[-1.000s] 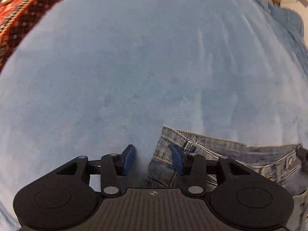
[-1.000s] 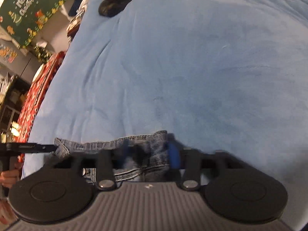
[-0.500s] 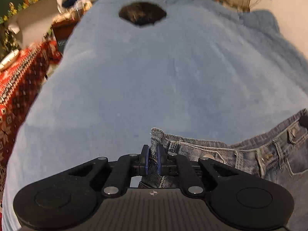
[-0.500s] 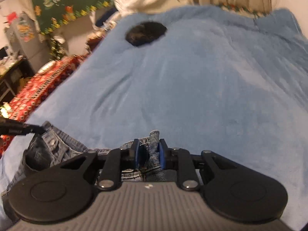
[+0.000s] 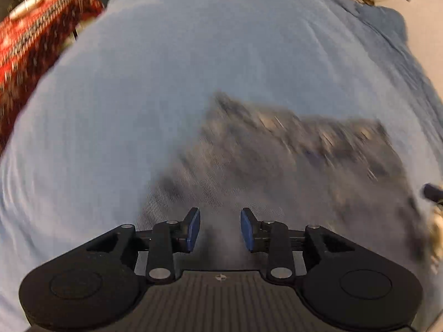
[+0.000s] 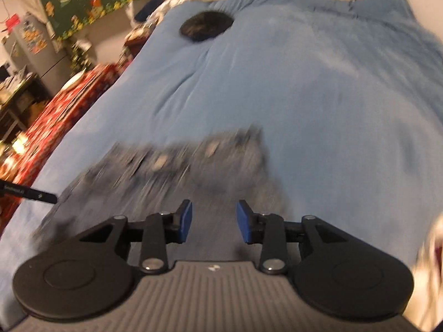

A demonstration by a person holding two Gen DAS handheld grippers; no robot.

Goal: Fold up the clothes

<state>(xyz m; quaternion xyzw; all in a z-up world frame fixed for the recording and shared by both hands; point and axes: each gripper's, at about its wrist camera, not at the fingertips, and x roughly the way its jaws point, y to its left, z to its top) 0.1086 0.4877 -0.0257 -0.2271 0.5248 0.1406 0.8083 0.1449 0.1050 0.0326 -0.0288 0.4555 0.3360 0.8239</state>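
Jeans (image 5: 290,160), badly blurred, seem to lie mid-frame on the blue bed (image 5: 166,83); left gripper (image 5: 220,228) and right gripper (image 6: 213,221) fingers, just opening, stand apart, empty.

My left gripper (image 5: 220,229) is matte black plastic: two round housings, each with a shallow circular recess, flank a ribbed centre plate that carries a small round emblem at its top edge. Black linkage arms run forward from silver pivot screws to two fingers tipped with blue pads (image 5: 193,229). My right gripper (image 6: 213,222) has the same build, with the same discs, silver screws, ribbed plate and blue pads (image 6: 185,222), though its plate reads greyer in this light. In the right wrist view, a thin black bar with small white lettering juts in from the left edge.
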